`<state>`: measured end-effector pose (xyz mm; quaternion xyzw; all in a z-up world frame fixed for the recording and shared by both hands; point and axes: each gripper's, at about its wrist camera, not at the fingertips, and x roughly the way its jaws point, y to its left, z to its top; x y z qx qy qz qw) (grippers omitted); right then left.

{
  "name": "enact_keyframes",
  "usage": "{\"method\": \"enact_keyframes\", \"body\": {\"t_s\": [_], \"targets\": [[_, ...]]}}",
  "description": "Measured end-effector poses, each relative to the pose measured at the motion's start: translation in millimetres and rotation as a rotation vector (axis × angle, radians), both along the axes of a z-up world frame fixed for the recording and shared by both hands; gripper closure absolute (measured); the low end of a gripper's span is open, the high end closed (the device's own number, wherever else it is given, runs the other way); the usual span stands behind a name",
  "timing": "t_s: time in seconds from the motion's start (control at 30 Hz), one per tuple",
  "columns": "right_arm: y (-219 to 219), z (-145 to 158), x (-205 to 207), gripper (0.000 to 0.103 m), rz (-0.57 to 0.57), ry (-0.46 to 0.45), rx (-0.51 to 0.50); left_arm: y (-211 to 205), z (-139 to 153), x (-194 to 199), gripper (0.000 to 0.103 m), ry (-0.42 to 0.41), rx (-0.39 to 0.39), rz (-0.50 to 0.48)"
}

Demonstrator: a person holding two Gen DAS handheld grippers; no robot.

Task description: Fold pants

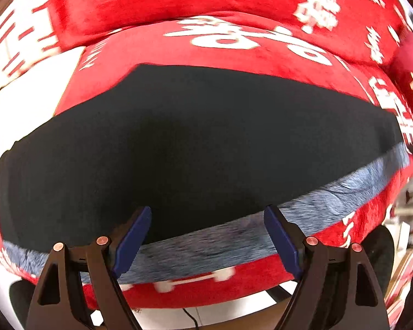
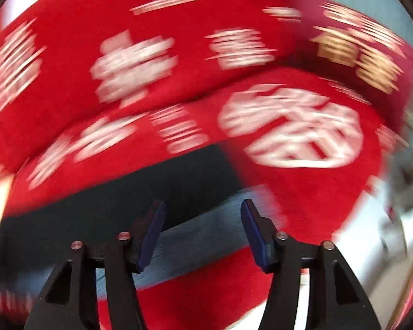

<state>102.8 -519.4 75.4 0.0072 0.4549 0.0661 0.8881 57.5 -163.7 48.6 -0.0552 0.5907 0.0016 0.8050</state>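
Both claws, left point(image 1: 208, 236) and right point(image 2: 203, 229), gape empty over dark pants point(image 1: 195, 143).

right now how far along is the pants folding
The dark pants lie flat on the red printed blanket, grey fleecy lining showing along the near edge. Nothing is in hand: the left gripper and right gripper are open. Any further folds remain.

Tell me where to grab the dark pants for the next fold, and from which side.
Grip the pants at the near edge, where the fleecy grey lining shows. It lies flat on the red cover, just ahead of the open left gripper, so come in low from the front.
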Motion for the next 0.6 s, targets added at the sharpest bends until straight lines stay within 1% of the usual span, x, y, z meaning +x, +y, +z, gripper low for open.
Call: {"method": "enact_keyframes", "body": {"t_s": [0.03,0.07,0.13,0.17,0.2,0.23,0.27,0.33,0.37,0.4,0.43,0.47,0.53,0.6], "targets": [[22.4,-7.2,-4.5,0.036,0.096,0.015,-0.012,-5.3,-1.4,1.0,0.019,-0.002,0.013,-0.017],[44.7,-15.3,-7.9,0.036,0.163,0.02,-0.05,-8.8,-3.7,2.2,0.019,0.003,0.026,-0.027],[68.3,-36.3,-10.7,0.036,0.23,0.057,-0.15,-3.6,-11.1,0.8,0.019,0.025,0.03,-0.015],[67.2,-44.6,-8.5,0.036,0.232,0.083,-0.157,3.4,-13.3,-1.1,0.019,0.027,0.019,-0.003],[56.9,-52.5,-4.2,0.032,0.209,0.104,-0.149,13.4,-12.9,-4.4,0.019,0.017,0.01,0.011],[44.3,-54.4,0.4,0.029,0.176,0.111,-0.13,20.8,-12.3,-7.0,0.019,0.012,0.017,0.026],[23.2,-55.0,5.5,0.022,0.108,0.115,-0.125,29.4,-12.0,-10.2,0.019,0.009,0.021,0.044],[-7.8,-56.8,12.8,0.02,0.015,0.139,-0.14,45.4,-12.1,-17.3,0.019,0.006,-0.003,0.069],[-25.7,-55.4,15.6,0.02,-0.038,0.155,-0.126,52.4,-11.7,-20.8,0.019,0.008,0.014,0.091],[-33.5,-51.5,15.8,0.02,-0.078,0.161,-0.13,56.9,-11.1,-22.3,0.019,0.014,0.039,0.113],[-36.2,-45.0,16.5,0.02,-0.103,0.154,-0.14,58.6,-10.1,-21.7,0.019,0.015,0.033,0.127],[-31.4,-36.1,15.6,0.02,-0.102,0.128,-0.14,58.9,-8.2,-19.5,0.019,0.016,0.017,0.139],[-7.1,-18.5,15.8,0.02,-0.034,0.067,-0.09,51.2,-3.3,-6.2,0.019,0.014,-0.027,0.137],[33.7,-10.7,26.2,0.02,0.053,0.035,-0.058,35.1,2.9,15.1,0.019,-0.004,-0.021,0.123]]}}
